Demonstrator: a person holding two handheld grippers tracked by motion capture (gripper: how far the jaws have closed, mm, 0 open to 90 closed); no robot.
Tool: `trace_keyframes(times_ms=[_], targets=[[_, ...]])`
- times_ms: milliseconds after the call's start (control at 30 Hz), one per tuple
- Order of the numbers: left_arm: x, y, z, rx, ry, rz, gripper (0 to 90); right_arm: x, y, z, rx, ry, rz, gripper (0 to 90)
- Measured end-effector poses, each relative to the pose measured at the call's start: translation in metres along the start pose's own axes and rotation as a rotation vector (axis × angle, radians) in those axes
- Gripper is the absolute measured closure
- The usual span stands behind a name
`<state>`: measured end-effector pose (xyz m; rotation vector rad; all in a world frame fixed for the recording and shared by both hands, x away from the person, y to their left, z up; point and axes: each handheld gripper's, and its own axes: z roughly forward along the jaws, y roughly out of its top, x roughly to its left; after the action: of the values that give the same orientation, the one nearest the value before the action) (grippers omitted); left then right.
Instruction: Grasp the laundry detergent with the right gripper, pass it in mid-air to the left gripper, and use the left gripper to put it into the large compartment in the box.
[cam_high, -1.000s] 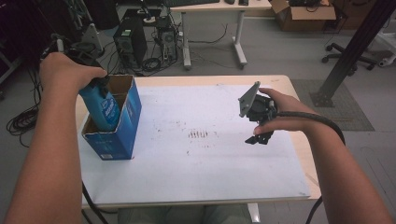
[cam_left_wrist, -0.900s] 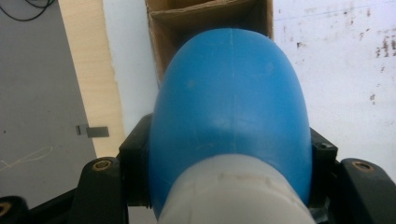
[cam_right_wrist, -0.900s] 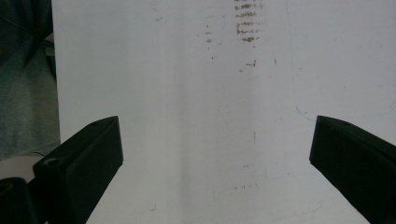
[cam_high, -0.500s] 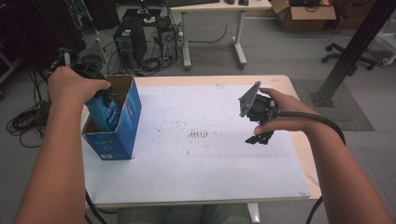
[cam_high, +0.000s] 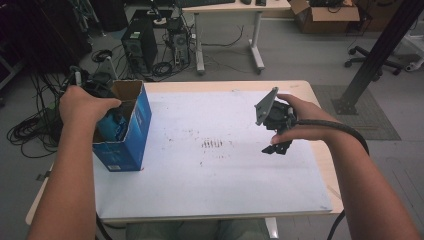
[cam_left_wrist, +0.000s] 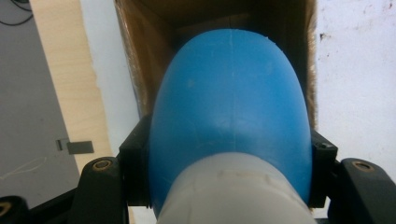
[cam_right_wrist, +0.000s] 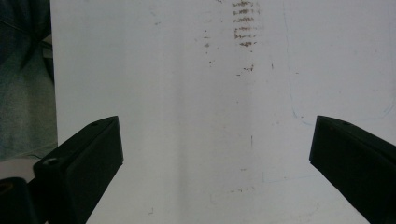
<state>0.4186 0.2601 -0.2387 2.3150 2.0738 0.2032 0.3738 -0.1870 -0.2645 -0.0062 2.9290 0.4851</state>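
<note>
The left gripper was largely hidden in the high view: the person's left hand covered its body, and its lower end sat inside the open blue cardboard box with a brown interior, so the jaws could not be made out there. In the left gripper view the jaws were visible only at their inner pads, one at each flank of the object; their lower ends were cut off by the frame edge. The jaws were clamped on a smooth blue rounded plastic bottle with a white band near the camera end. The bottle's far end pointed down into the box opening, and the box floor behind it was dark and hard to read. From above, the bottle appeared just as a blue patch inside the box, below the hand.

The box stood upright on the left part of the white table top with faint brown marks.

The right gripper hung above the right part of the table, well apart from the box. Its jaws stood wide apart with nothing between them; their tips were cut off in the right gripper view.
</note>
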Motion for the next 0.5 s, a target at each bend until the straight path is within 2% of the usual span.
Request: trace_keyframes(times_ms=[200,500], targets=[[0.003,-0.001,0.011,0.010,0.009,-0.011,37.9,0.000,0.000,0.001,0.002,0.004,0.002,2.9],[0.002,-0.001,0.016,0.007,0.002,-0.002,37.9,0.000,0.001,0.004,-0.004,0.005,0.004,2.9]])
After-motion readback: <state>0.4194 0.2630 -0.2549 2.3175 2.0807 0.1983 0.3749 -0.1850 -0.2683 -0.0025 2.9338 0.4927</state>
